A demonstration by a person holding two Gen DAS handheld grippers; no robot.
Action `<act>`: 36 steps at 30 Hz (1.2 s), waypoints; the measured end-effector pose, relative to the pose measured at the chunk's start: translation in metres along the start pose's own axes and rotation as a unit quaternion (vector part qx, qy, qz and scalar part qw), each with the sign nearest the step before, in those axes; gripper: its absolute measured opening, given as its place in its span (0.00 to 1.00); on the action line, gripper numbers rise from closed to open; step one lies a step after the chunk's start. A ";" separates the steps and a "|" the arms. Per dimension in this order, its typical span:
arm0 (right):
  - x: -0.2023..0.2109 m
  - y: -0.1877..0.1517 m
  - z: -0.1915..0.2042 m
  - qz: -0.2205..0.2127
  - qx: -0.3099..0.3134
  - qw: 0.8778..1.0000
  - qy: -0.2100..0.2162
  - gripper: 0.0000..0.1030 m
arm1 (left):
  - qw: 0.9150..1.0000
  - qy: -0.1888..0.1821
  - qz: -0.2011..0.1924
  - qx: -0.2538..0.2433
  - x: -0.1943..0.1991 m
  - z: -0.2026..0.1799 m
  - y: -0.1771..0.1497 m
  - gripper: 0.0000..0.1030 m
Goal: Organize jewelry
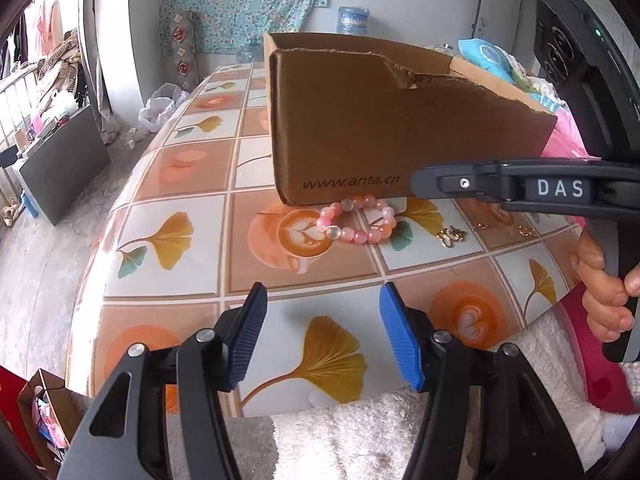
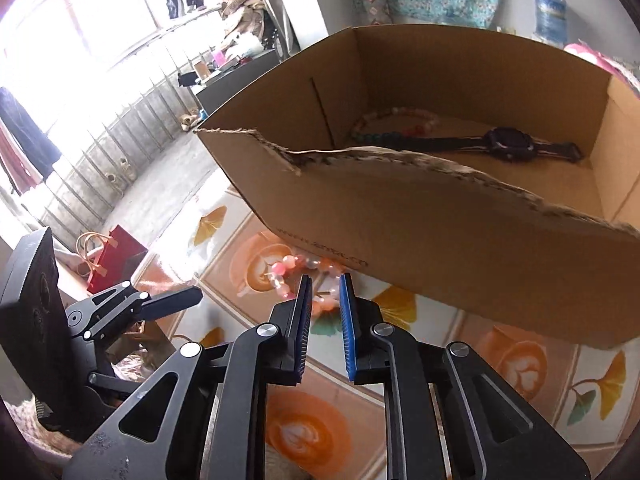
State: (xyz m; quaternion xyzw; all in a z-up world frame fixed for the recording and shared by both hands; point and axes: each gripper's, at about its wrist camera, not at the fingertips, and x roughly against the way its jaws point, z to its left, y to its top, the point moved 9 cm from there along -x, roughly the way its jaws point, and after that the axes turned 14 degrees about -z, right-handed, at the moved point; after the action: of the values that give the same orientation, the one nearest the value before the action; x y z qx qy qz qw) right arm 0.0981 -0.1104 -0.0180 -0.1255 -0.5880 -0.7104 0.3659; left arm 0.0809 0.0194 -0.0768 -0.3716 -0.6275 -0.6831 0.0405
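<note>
The left gripper [image 1: 322, 336] hangs over the near edge of the tabletop [image 1: 192, 184], tilted down toward it, its jaws standing wide with nothing between them. From its view the pink bead bracelet [image 1: 358, 220] lies at 12 o'clock, touching the foot of the cardboard box [image 1: 380, 128]. A few small gold pieces [image 1: 452, 236] lie on the cloth at 2 o'clock, near the bracelet. The right gripper [image 1: 424, 180] reaches in from 3 o'clock, level across the box's front wall, and a hand [image 1: 604, 292] wraps its handle at the right edge.

In the right wrist view the right gripper [image 2: 325, 320] points down at the tabletop [image 2: 520, 364] just before the box [image 2: 440, 240]. Its jaws are narrow, a slim gap between the blue pads [image 2: 347, 328], and empty. The bracelet [image 2: 288, 276] lies just past the tips at 12 o'clock. Inside the box, at 1 o'clock, rest a black watch [image 2: 508, 144] and a bead string [image 2: 392, 124], side by side on the floor.
</note>
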 end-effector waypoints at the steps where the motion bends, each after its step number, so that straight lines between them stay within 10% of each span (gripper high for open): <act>1: 0.009 -0.002 -0.006 -0.004 -0.006 1.000 -0.003 0.15 | 1.000 -0.007 -0.004 0.000 0.000 -0.003 0.002 0.55; 14: 0.064 -0.055 -0.051 -0.003 -0.066 0.998 -0.024 0.17 | 0.990 -0.102 -0.020 -0.095 -0.033 -0.088 0.017 0.32; 36: 0.079 -0.052 -0.067 -0.023 -0.086 0.996 -0.009 0.18 | 0.988 -0.089 0.011 -0.126 -0.061 -0.105 0.016 0.05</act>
State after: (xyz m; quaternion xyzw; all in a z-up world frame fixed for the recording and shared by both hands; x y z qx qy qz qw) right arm 0.0253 -0.2000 -0.0276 -0.1494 -0.5307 -0.7653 0.3322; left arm 0.0852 -0.1021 -0.0909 -0.4399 -0.5333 -0.7205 -0.0547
